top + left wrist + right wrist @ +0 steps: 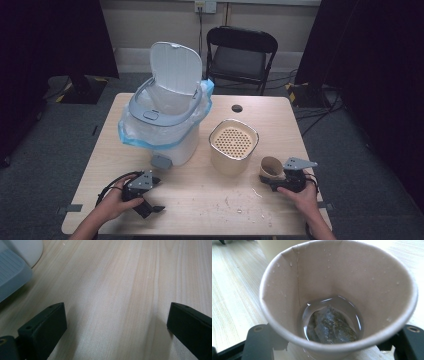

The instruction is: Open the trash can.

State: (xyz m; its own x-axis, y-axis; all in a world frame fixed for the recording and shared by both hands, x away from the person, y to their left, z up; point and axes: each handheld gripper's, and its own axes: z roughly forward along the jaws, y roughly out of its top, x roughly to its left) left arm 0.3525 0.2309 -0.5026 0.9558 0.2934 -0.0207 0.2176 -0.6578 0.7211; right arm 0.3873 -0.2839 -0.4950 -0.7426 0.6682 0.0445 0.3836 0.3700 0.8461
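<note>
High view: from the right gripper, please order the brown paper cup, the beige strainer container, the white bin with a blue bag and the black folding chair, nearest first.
1. Brown paper cup: between the fingers of the right gripper.
2. Beige strainer container: just to its left, mid-table.
3. White bin with a blue bag: farther left.
4. Black folding chair: beyond the table's far edge.

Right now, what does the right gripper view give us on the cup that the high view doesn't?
Right gripper view alone: inside the paper cup, a soaked tea bag in a little clear liquid, drops on the inner wall, a seam down the side, and the cup sitting between the black jaws.

High view alone: the open bin with its bag liner, the beige strainer pot left of the cup, the left gripper, scattered spills on the table.

Both: the cup at the right gripper, on the wooden table.
</note>
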